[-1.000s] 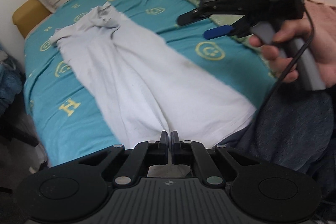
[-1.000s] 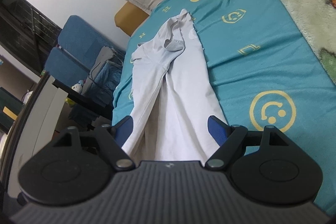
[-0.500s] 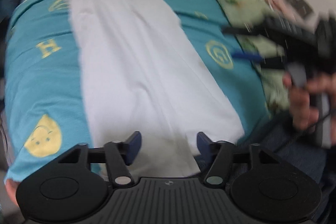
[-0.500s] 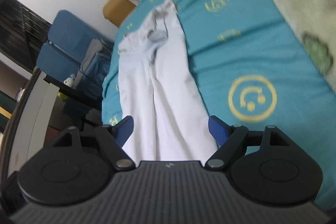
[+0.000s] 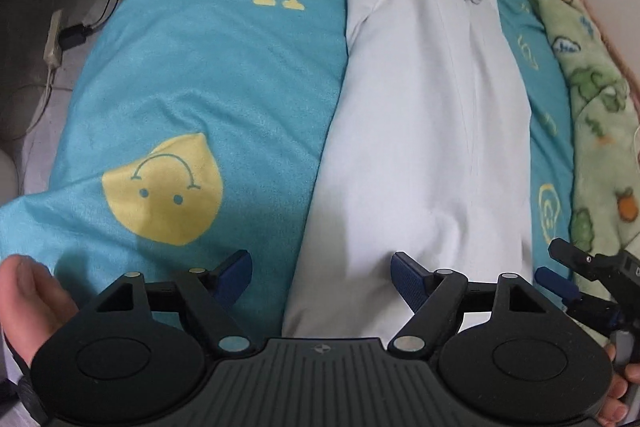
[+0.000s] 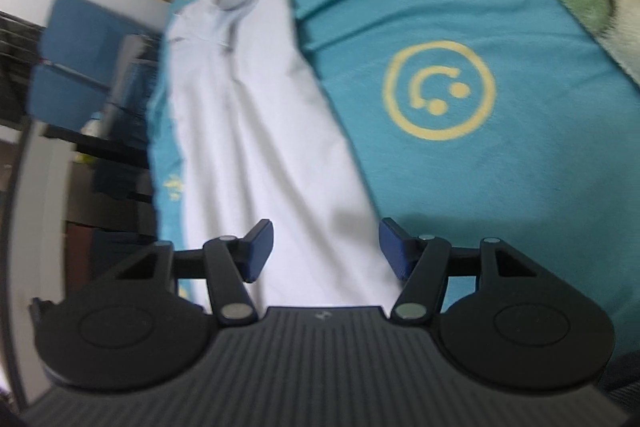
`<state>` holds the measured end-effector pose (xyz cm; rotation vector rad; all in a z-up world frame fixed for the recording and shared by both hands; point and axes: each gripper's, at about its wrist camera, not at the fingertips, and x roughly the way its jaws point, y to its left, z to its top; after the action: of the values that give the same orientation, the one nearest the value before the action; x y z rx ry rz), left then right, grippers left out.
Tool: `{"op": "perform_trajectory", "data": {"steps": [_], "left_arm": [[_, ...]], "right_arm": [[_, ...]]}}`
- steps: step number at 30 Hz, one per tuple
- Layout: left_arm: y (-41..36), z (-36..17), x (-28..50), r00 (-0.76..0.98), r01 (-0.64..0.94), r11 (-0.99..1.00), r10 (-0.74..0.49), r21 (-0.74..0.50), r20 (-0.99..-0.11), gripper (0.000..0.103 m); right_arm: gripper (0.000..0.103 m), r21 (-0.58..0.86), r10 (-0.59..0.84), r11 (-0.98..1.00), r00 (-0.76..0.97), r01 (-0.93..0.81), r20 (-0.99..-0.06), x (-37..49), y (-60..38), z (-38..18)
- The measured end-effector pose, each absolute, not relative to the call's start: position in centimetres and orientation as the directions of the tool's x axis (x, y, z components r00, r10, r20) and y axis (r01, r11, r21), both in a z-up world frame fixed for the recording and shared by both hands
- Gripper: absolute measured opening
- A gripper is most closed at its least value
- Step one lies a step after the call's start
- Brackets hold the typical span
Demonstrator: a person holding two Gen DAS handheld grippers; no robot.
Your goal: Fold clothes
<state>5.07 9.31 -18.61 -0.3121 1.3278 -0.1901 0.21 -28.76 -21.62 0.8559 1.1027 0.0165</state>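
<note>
Bed fills both views, covered by a teal sheet printed with yellow smiley faces and letters; its far end and both sides are cut off by the fisheye edge.

Green cartoon-print blanket runs along the bed's right side in the left wrist view. In the right wrist view it shows only as a blurred pale patch at upper right.

White garment lies lengthwise on the sheet, spread fairly flat, with a long crease down its middle. Far end is bunched and rumpled (collar or waistband, cannot tell which). Near edge is hidden under the gripper bodies in both views, so its hem is not visible.

Blue chair beside the bed, seen in the right wrist view only, badly smeared by motion blur; dark shelving below it is hard to make out.

Left gripper: fingers spread wide, gripping nothing, poised over the garment's near left edge where white cloth meets teal sheet. Contact with the cloth cannot be judged.

Right gripper: fingers likewise spread wide and empty, over the garment's near right portion. In the left wrist view it enters at the lower right edge, mostly cut off.

Hand at the lower left corner of the left wrist view, partly hidden by the gripper body.

Power strip with cables on the floor, left of the bed.
</note>
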Motion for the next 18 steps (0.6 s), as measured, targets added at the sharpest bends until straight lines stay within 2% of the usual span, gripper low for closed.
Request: {"op": "perform_trajectory", "data": {"steps": [3,6,8,11,16,18], "left_arm": [[9.2,-18.6,4.8,0.226,-0.024,0.928,-0.357,-0.372,-0.906,0.074],[9.7,-18.8,4.6,0.197,-0.030,0.885,-0.451,-0.466,-0.870,0.059],[10.1,-18.6,4.3,0.201,-0.041,0.871,-0.473,-0.490,-0.858,0.042],[10.3,-18.1,3.6,0.214,-0.031,0.858,-0.495,-0.512,-0.842,0.028],[10.3,-17.8,3.1,0.230,-0.038,0.883,-0.448,-0.468,-0.864,0.029],[10.3,-18.2,3.2,0.221,-0.060,0.898,-0.414,-0.436,-0.883,0.038]], "right_arm": [[0.062,0.564,0.379,0.707,0.445,0.427,-0.811,0.2,-28.6,-22.0],[0.062,0.584,0.433,0.688,0.402,0.430,-0.806,0.3,-28.3,-22.4],[0.062,0.610,0.486,0.664,0.370,0.433,-0.792,0.2,-28.2,-22.7],[0.061,0.618,0.517,0.668,0.338,0.415,-0.786,-0.2,-27.7,-22.4],[0.061,0.534,0.445,0.768,0.305,0.354,-0.842,-0.8,-26.1,-21.1],[0.061,0.466,0.380,0.821,0.294,0.329,-0.877,-0.9,-25.4,-20.8]]}}
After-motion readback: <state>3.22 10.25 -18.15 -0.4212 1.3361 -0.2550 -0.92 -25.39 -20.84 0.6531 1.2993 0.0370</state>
